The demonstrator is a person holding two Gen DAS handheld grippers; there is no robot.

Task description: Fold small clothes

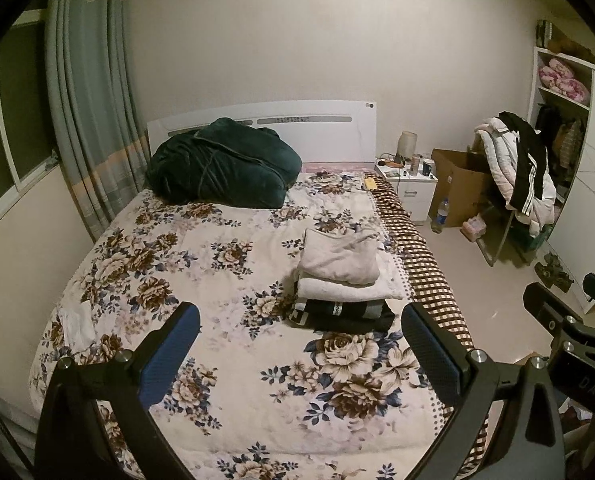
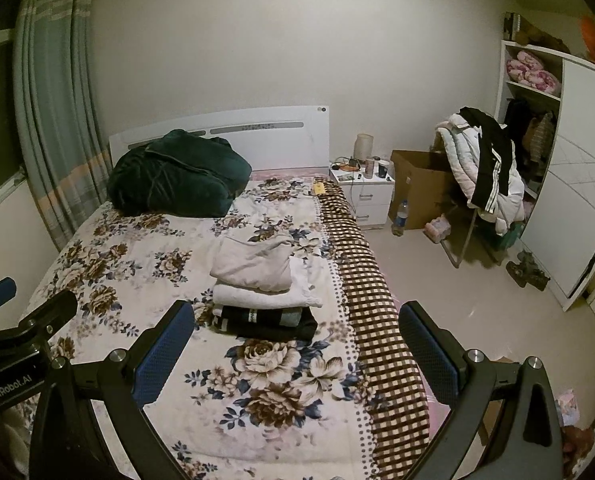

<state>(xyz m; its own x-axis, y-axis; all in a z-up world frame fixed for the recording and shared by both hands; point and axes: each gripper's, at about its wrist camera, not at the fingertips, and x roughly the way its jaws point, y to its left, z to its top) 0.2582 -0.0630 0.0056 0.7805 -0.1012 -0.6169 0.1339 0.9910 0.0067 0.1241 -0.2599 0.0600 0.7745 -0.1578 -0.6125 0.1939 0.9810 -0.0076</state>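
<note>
A stack of folded clothes lies on the floral bedspread near the bed's right side: a beige top piece, a white piece below it, dark pieces at the bottom. It also shows in the right wrist view. A small white cloth lies flat near the bed's left front. My left gripper is open and empty, held above the bed's front. My right gripper is open and empty, beside the left one and above the bed's right edge.
A dark green bundled quilt sits at the headboard. A white nightstand, a cardboard box, a bottle and a chair heaped with coats stand right of the bed. A wardrobe is at far right. Curtains hang at left.
</note>
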